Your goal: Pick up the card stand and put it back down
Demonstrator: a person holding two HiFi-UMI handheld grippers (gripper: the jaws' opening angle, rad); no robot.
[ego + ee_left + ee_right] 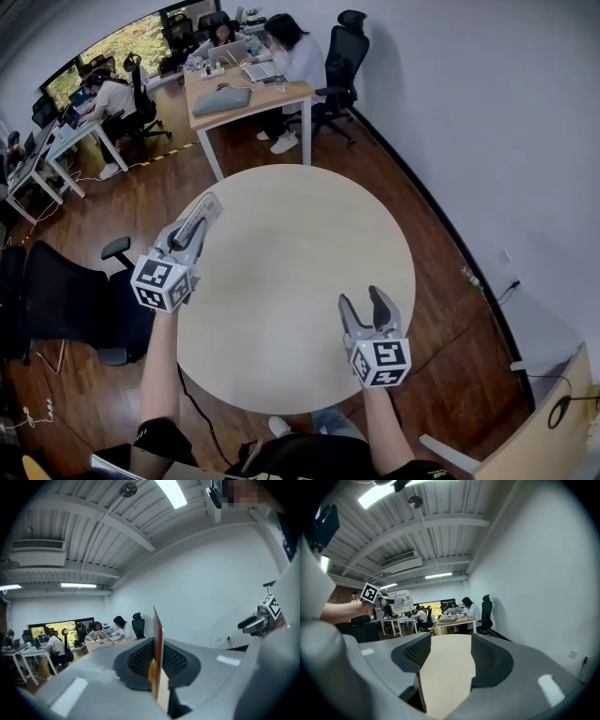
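Observation:
My left gripper [208, 208] is raised above the left rim of the round beige table [291, 272], shut on the card stand [197, 225]. In the left gripper view the stand [158, 658] shows edge-on as a thin upright sheet pinched between the jaws, lifted off the table. The right gripper view shows it from the side: a white printed card [399, 602] held up in the air at the left. My right gripper [369, 302] rests low over the table's near right part, open and empty, with bare tabletop [449, 667] between its fingers.
A black office chair [66, 295] stands close to the table's left side. A wooden desk [246, 96] with seated people and chairs is beyond the table's far edge. A white wall [487, 141] runs along the right. A cable trails on the floor [197, 412].

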